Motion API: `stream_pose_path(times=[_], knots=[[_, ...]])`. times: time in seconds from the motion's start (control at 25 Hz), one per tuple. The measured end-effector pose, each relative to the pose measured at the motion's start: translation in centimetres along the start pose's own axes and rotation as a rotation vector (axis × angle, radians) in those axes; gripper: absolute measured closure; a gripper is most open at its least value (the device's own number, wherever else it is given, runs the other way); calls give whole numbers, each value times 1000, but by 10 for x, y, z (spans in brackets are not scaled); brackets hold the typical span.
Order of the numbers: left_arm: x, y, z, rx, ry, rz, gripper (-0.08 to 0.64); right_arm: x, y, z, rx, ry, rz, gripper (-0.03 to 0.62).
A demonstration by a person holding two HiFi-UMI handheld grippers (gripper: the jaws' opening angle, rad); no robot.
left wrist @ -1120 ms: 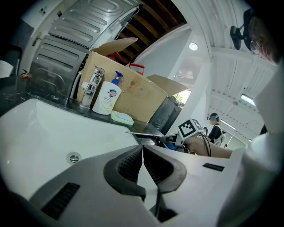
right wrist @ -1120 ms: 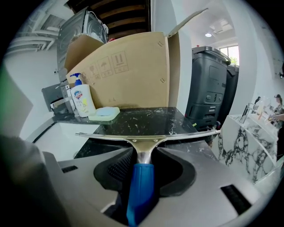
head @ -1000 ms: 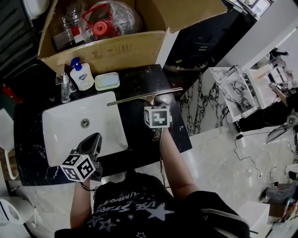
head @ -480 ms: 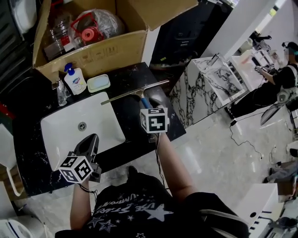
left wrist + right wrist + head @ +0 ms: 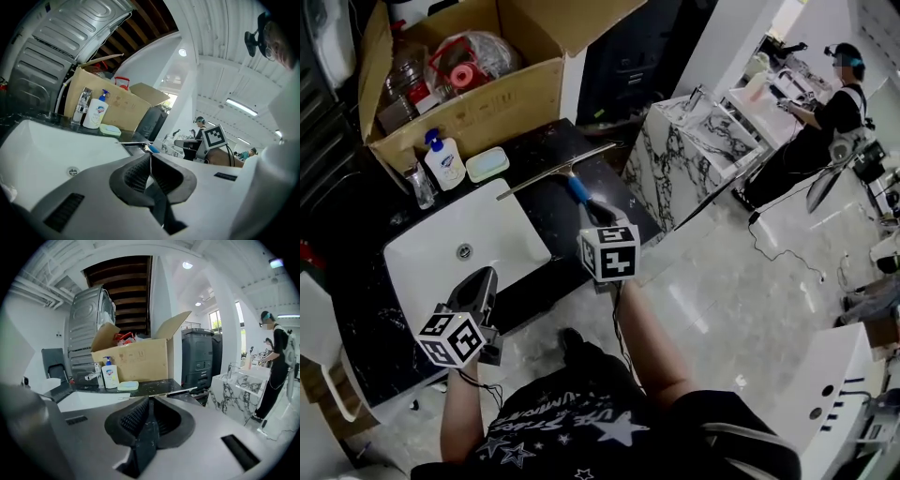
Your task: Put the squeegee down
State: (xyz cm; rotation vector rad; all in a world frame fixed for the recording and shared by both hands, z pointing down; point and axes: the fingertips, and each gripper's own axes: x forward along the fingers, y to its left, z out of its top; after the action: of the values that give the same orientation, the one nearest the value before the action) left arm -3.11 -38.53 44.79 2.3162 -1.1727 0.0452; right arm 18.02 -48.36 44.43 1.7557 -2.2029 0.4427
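Head view: the squeegee (image 5: 567, 176) lies flat on the black marble counter (image 5: 546, 145), to the right of the white sink (image 5: 441, 267). Its blade is toward the far side and its blue handle toward the near edge, and neither gripper touches it. The right gripper (image 5: 594, 214) hovers just on the near side of the handle, apart from it. The left gripper (image 5: 483, 277) hangs over the sink's near edge. A soap bottle (image 5: 442, 159), a soap dish (image 5: 487, 164) and a cardboard box (image 5: 469, 98) stand at the far side. Left gripper view: the fingers of the left gripper (image 5: 150, 157) are pressed together and hold nothing. The squeegee (image 5: 136, 143) shows beyond them on the counter. Right gripper view: the fingers of the right gripper (image 5: 149, 401) have just been closing and meet with nothing between them. The squeegee (image 5: 180, 391) lies ahead on the counter, clear of them.
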Motion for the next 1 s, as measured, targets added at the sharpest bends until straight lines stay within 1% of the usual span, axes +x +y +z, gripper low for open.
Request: stream_pose_path(times=[0.2,0.36,0.76,1.0], knots=[[-33,-4,-8,12,4,-41,537,-43,23,3,-5,-65,-54,534],[-62,-1,-15,13,2,-55,537,-72,47,-4,-15,-80,-60,534],[-145,-9,-46,20,6,-99,537,-142,110,-55,-29,-57,-79,535],[-188,-8,-67,23,38,-122,537,-180,145,-87,-24,-34,-95,535]])
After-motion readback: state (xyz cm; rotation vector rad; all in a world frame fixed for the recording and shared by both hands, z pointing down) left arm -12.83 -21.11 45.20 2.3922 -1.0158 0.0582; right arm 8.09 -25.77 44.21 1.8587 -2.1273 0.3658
